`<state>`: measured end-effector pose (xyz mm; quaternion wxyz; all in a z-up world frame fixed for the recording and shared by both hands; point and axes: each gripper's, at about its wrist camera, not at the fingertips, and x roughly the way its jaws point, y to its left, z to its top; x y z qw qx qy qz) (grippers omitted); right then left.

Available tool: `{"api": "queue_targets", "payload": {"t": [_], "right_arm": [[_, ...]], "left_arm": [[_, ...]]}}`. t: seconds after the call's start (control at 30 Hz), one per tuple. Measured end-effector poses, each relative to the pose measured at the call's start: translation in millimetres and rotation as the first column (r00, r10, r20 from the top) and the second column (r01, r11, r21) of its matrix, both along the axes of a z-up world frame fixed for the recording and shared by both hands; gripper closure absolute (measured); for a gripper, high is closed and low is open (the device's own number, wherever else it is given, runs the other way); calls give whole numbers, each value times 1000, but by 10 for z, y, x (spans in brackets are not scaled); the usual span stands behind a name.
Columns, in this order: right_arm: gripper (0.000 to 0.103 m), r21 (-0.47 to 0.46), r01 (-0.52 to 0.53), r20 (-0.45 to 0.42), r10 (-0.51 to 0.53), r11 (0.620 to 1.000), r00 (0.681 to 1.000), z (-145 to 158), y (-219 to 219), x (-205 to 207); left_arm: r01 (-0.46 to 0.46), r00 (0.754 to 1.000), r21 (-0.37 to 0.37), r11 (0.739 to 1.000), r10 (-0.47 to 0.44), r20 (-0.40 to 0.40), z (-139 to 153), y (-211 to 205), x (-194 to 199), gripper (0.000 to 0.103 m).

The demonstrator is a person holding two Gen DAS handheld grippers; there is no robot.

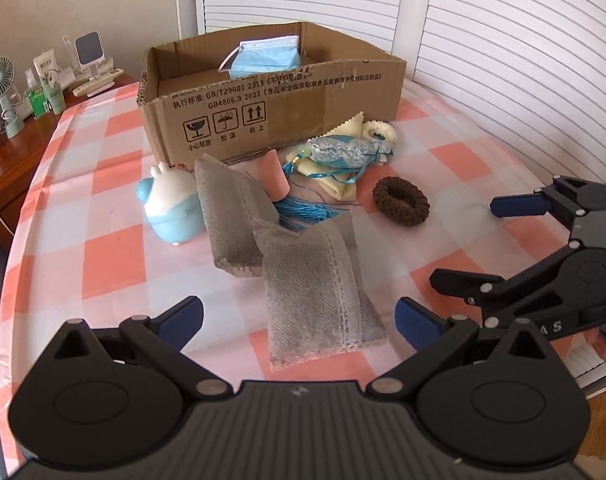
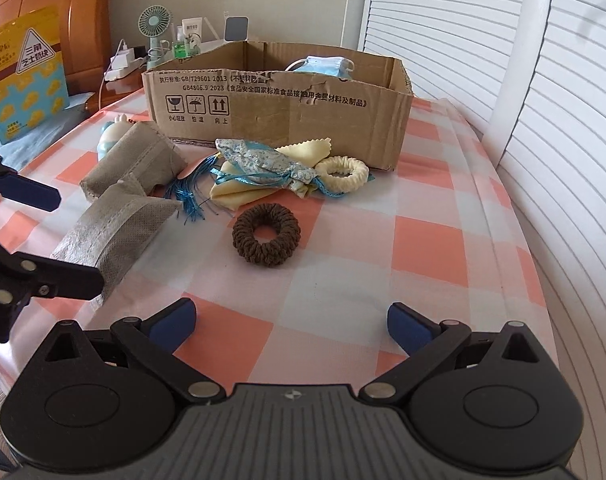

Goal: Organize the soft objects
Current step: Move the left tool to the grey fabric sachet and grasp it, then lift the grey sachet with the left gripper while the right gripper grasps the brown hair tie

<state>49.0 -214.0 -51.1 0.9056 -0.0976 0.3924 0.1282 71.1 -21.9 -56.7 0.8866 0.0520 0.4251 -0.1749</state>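
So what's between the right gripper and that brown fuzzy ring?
Nothing but bare checkered tablecloth. In the right wrist view, the open right gripper points at the brown ring with only cloth between them.

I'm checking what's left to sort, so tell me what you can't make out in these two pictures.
- Inside of the cardboard box: its front wall hides the floor in both views; only a face mask shows at the rim.
- Pink item: left view only, partly behind a gray pouch; unidentifiable.
- Blue and white toy: right view, mostly behind the pouch.
- Bottle labels on the side table: too small.
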Motion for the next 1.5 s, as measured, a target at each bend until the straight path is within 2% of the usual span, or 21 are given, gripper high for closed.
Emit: {"api": "queue_targets", "payload": {"t": [0.07, 0.17, 0.43, 0.57, 0.6, 0.77, 0.9, 1.13, 1.2, 1.33, 1.4, 1.5], "right_arm": [[0, 7, -10, 8, 10, 1000, 1000, -5, -30, -37], [0, 15, -14, 11, 14, 1000, 1000, -5, -65, -63], [0, 21, -25, 24, 24, 999, 999, -15, -86, -84], [0, 24, -22, 34, 21, 999, 999, -21, -88, -97], [0, 24, -20, 36, 19, 1000, 999, -21, -87, -99], [0, 22, -9, 36, 8, 1000, 999, -21, -68, -99], [0, 17, -7, 27, 6, 1000, 1000, -11, -38, -85], [0, 9, -13, 16, 13, 1000, 1000, -9, 62, -33], [0, 8, -14, 15, 14, 1000, 1000, -9, 96, -6], [0, 9, -12, 12, 12, 1000, 1000, -11, 148, 65], [0, 11, -18, 12, 18, 1000, 1000, -14, 171, 105], [5, 17, -28, 18, 28, 999, 999, -11, 198, 180]], "left_arm": [[-9, 1000, -24, 1000, 9, -27, -26, -29, 36, 5], [-14, 999, -36, 999, 13, -41, -47, -89, 55, 15], [-11, 1000, 16, 1000, 11, -4, -67, -246, 102, 32], [5, 1000, 14, 1000, -5, 12, -42, -235, 102, 61], [17, 1000, 8, 1000, -17, 5, -35, -219, 102, 62], [62, 998, -25, 998, -63, -20, -1, -75, 16, 65], [92, 995, -9, 996, -92, -24, 29, 97, -110, 66], [56, 998, -14, 998, -57, -27, 23, 483, -214, 65], [44, 999, -14, 999, -45, -31, 3, 514, -210, 58], [39, 999, -17, 999, -39, -16, -13, 511, -217, 52], [36, 999, -16, 999, -36, -8, -21, 502, -214, 44], [34, 999, -19, 999, -34, -5, -29, 516, -216, 43]]}}
